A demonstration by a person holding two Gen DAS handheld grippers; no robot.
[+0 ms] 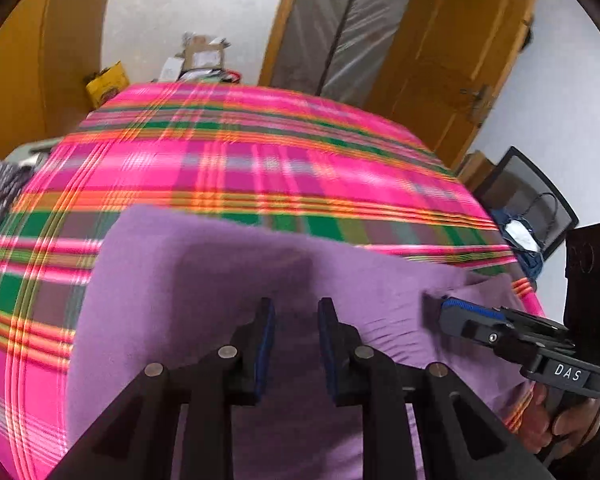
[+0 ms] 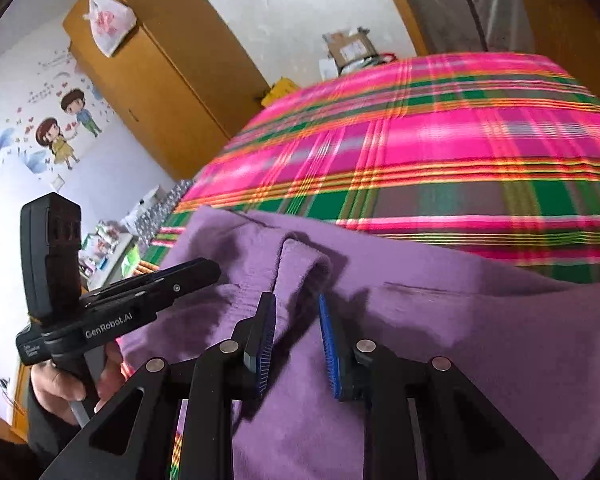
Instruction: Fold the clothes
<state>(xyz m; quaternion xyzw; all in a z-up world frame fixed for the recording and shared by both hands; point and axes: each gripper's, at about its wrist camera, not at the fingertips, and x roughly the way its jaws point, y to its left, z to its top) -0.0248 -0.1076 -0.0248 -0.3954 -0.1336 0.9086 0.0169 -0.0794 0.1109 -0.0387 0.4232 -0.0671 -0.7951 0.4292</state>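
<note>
While the purple sweater (image 2: 440, 320) lies across the lower half of both views on the plaid bed (image 1: 260, 168), partly folded by my reckoning, my left claw (image 1: 296, 344) hangs open over it, empty. My right claw (image 2: 298, 340) is parted too, a raised fold between its pads unpressed; smoothing and final folds remain.

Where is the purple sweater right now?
The purple sweater lies on the near edge of the plaid bedspread, filling the lower half of both wrist views.
</note>
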